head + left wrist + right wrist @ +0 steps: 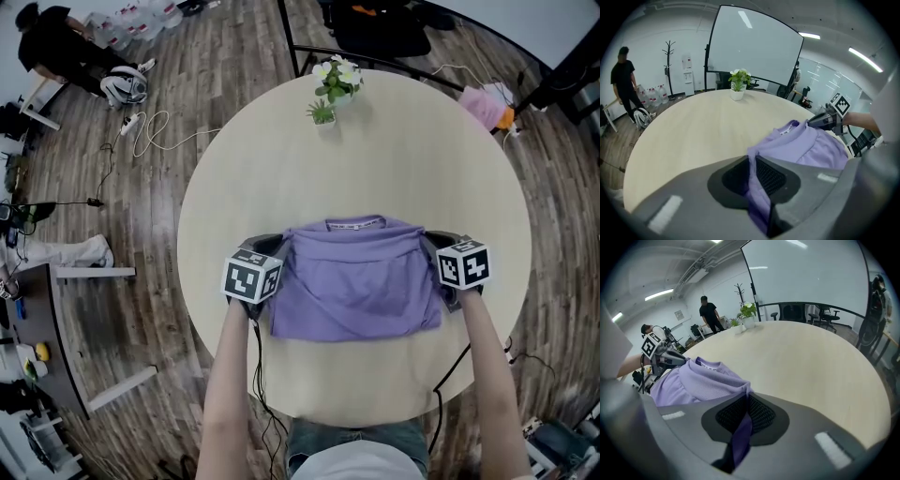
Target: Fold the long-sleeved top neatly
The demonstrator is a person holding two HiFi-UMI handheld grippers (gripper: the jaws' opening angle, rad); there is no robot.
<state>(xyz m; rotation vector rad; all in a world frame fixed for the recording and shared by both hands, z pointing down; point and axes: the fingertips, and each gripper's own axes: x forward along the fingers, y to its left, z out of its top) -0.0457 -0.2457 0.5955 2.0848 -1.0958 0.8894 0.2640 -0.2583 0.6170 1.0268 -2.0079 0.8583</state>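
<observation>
On the round surface (pixel 281 159), the left tool (pixel 277 249) and right tool (pixel 431 247) are pinching the purple long-sleeved top (pixel 356 281) by its corners, the folding seemingly nearing completion.

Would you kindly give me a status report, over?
Left gripper, right gripper: both shut on purple top. Top part-folded, collar showing, on round table. Potted plant far side, not in the way.
</observation>
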